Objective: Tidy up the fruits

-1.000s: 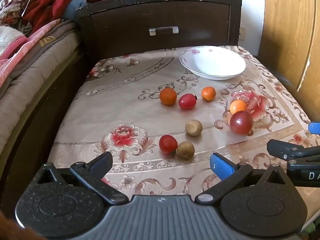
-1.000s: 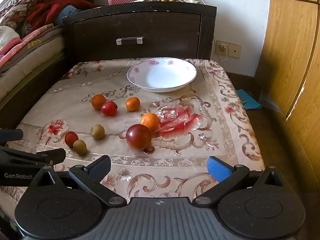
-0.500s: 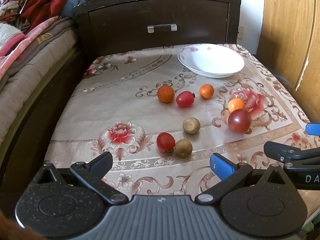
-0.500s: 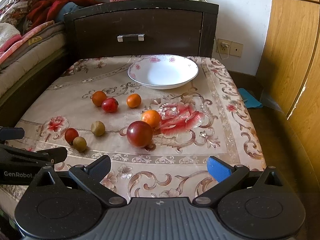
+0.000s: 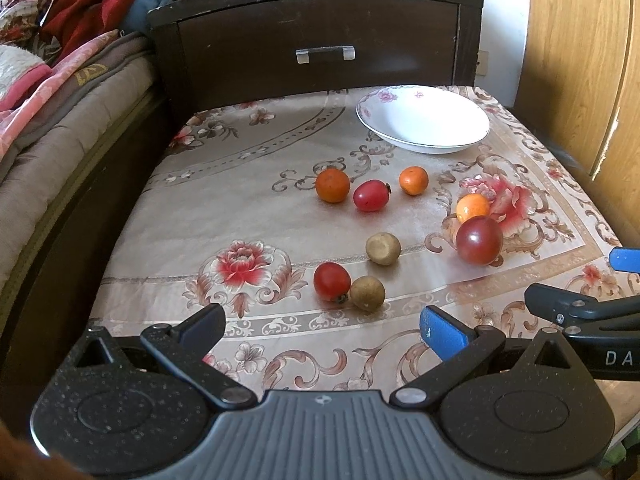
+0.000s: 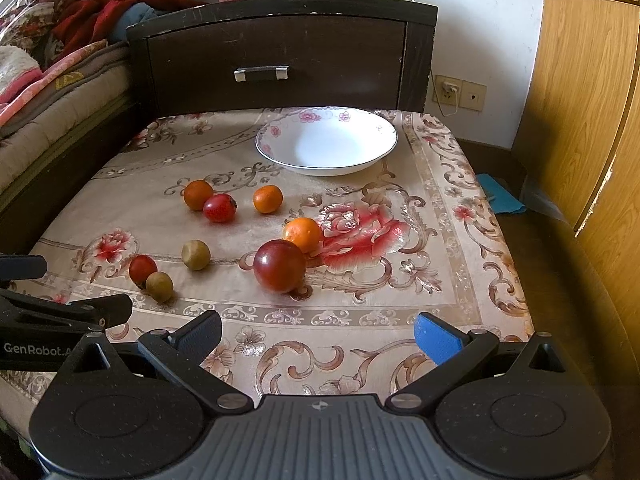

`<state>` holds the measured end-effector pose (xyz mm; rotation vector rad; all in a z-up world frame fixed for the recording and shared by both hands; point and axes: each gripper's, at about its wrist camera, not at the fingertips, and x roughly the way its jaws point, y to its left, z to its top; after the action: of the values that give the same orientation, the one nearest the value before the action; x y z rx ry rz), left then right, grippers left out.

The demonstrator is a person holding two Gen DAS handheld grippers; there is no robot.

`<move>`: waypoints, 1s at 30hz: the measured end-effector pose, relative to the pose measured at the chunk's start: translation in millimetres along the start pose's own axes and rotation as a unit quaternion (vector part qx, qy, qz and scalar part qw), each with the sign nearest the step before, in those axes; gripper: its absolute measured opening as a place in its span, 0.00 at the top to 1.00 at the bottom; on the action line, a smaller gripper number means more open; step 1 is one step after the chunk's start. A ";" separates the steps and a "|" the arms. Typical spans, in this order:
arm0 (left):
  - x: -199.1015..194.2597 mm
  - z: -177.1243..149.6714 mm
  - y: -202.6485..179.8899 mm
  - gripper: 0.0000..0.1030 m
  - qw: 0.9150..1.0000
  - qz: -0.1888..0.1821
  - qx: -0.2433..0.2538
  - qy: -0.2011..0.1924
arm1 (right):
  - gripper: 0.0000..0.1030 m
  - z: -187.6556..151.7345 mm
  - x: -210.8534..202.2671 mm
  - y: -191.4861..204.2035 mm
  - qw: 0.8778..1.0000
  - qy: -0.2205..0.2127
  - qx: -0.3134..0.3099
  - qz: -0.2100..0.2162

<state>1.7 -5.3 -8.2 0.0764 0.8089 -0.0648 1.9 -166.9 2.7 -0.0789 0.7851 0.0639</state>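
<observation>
Nothing has been gathered yet, by the look of it: the white bowl [image 6: 326, 144] sits empty at the far side of the table [image 6: 440, 248], and all the fruit lies loose on the flowered cloth on the near side of the bowl. Both tools hang over the near edge, the left gripper [image 5: 322, 326] and the right gripper [image 6: 318, 330], each with its jaws wide apart and nothing between them. I'd say the first pick is about to start. Closest to the right gripper is the big dark red fruit [image 6: 279, 266], touching or nearly touching an orange [image 6: 302, 234] on the side nearer the bowl. Closest to the left gripper is a small red tomato [image 5: 331, 281] pressed against a brown fruit [image 5: 367, 293], with another brown fruit [image 5: 383, 248] a little nearer the bowl. Closer still to the bowl lie two more oranges and a red fruit. The next move probably calls for reaching down over one fruit and closing gently, since round fruit rolls. Behind the bowl stands a dark wooden cabinet [image 6: 280, 52]; a bed piled with blankets [image 5: 60, 92] lies well left of it.
</observation>
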 end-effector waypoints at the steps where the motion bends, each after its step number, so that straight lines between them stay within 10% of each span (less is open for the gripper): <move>1: 0.4 0.2 0.6 0.00 1.000 -0.001 0.000 0.000 | 0.07 -0.1 0.0 -0.2 1.000 0.000 0.000 0.000; 30: 17.1 -1.7 3.6 0.00 1.000 -0.014 -0.015 0.021 | 0.07 0.0 16.3 -1.1 1.000 0.026 0.010 0.012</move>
<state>12.5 -2.0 -21.6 0.0386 0.8520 -0.0782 13.5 -167.6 -8.8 -0.0520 0.8386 0.0764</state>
